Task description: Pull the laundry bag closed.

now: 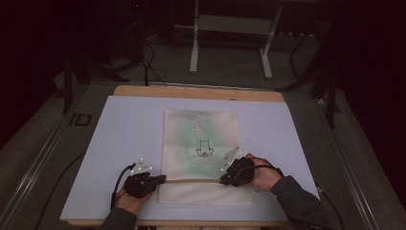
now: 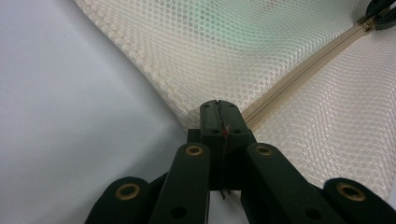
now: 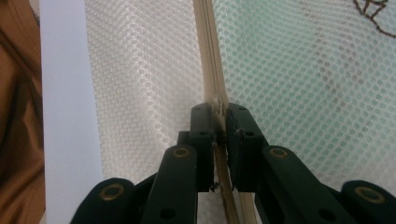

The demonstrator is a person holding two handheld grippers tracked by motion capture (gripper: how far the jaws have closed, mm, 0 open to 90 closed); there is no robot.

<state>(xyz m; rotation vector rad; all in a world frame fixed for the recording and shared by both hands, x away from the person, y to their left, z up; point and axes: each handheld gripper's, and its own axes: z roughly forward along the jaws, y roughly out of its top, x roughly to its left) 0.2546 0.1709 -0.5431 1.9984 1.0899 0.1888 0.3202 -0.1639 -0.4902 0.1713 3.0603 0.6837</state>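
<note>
A cream mesh zip bag (image 1: 201,143) lies flat in the middle of the pale mat (image 1: 129,124), with something green and printed showing through it. Its beige zipper (image 1: 191,181) runs across the near end. My left gripper (image 1: 162,178) is shut on the bag's left corner (image 2: 196,112) at the zipper's end. In the left gripper view the zipper (image 2: 299,79) leads off to the far gripper (image 2: 380,14). My right gripper (image 1: 224,180) is shut on the zipper pull (image 3: 218,103), partway along the zipper (image 3: 208,51).
The mat covers a wooden table (image 1: 201,92) whose back edge shows. Behind it stand white frame legs (image 1: 194,48) and dark cables (image 1: 151,62) on the floor. Bare mat lies to the left and right of the bag.
</note>
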